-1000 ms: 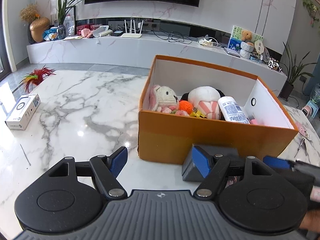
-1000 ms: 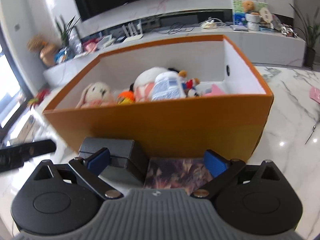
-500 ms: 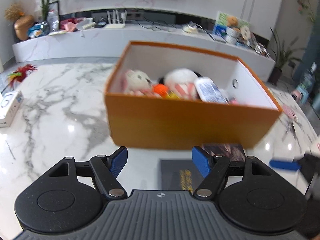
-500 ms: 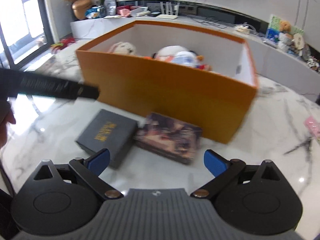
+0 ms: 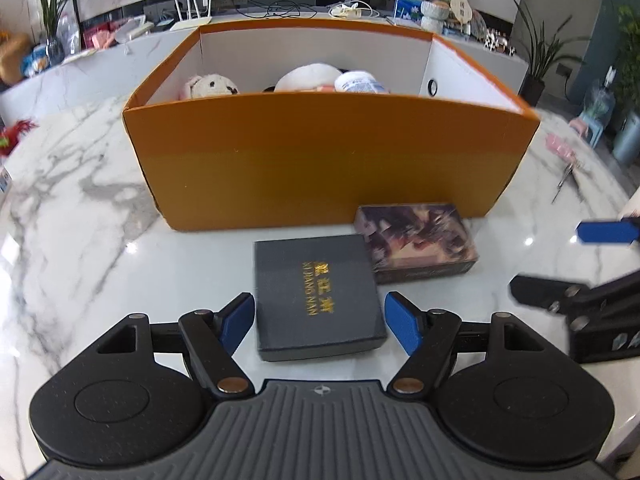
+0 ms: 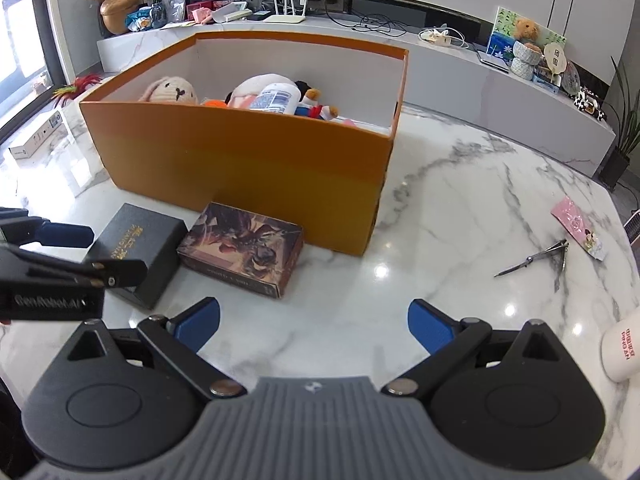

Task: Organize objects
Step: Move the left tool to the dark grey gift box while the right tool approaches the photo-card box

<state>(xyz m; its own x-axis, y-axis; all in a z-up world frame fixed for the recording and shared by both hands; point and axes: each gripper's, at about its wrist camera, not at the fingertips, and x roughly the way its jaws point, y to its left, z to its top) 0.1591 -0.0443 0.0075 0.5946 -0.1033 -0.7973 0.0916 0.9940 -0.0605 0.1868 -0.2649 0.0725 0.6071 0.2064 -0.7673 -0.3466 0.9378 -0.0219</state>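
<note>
Dark gift box point(image 5: 318, 294) flat on counter point(image 5: 80, 216), just in front of orange bin point(image 5: 328, 160). Your left hand-held gripper point(image 5: 320, 322) straddles it, jaws opening, pads not touching. Right hand-held gripper point(image 6: 314, 326) apart, empty. Next, prob.: lower, clamp box sides, lift into bin.

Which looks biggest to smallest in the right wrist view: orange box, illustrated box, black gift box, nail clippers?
1. orange box, by far.
2. illustrated box.
3. black gift box, close to the illustrated box and partly hidden by the left gripper, so that pair is unsure.
4. nail clippers, smallest.
</note>
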